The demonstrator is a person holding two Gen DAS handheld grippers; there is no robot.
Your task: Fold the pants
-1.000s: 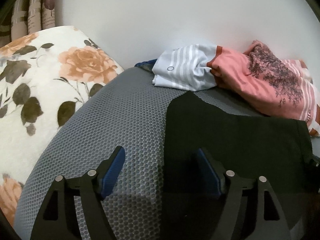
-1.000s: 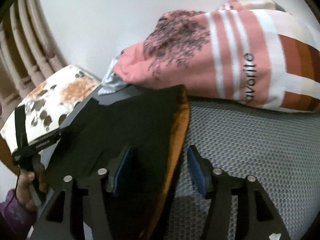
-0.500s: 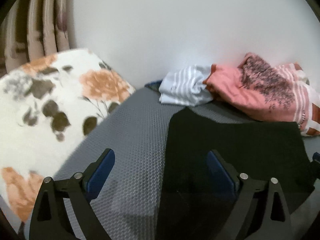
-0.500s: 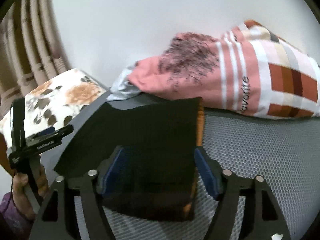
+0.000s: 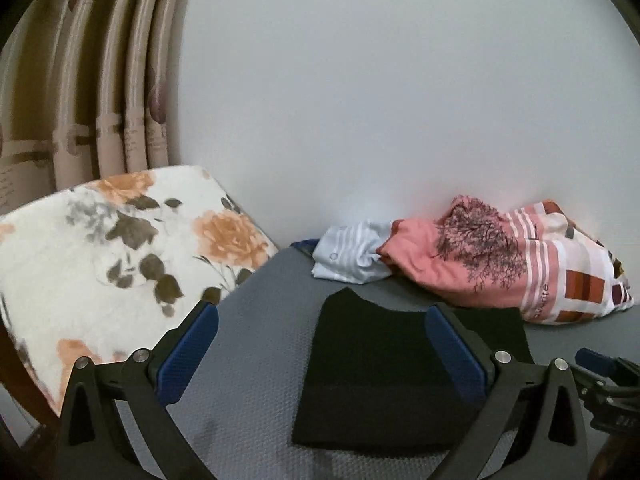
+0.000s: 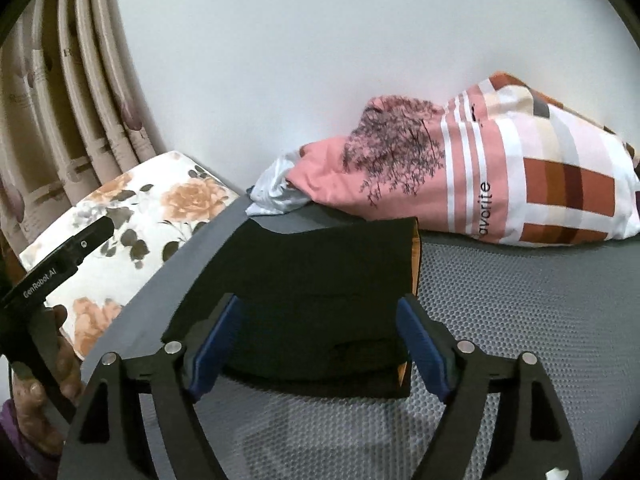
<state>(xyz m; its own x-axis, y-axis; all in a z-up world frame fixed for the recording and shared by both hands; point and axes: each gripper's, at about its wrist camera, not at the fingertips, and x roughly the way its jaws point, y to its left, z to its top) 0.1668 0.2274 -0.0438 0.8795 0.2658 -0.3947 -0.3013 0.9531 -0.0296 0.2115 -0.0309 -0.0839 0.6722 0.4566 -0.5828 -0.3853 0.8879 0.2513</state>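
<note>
Item one, your work surface: a grey honeycomb-textured mat (image 6: 520,320), bearing the folded black pants (image 6: 320,280), which lie flat as a compact rectangle at the middle of the mat, an orange lining strip showing along their right edge in the right wrist view. Item two, behind the pants against the white wall (image 5: 380,100): a pink pillow (image 6: 480,184) with a dark tree print, white stripes and rust-coloured blocks, well apart from the pants' far edge in the left wrist view; touching its left end, a crumpled pale blue striped garment (image 5: 352,256), with a scrap of dark blue cloth just showing behind it. Item three, to the left of the mat: a white cushion with orange roses (image 5: 120,248), and beyond it a beige pleated curtain (image 5: 100,100). Item four, your left gripper (image 5: 320,344): jaws have just been opening and stand wide apart, raised above the mat, pads touching nothing. Item five, your right gripper (image 6: 320,344): jaws have likewise just been opening, apart, framing the pants' near edge without pressing on it. Nothing lies between either gripper and the pants.
</note>
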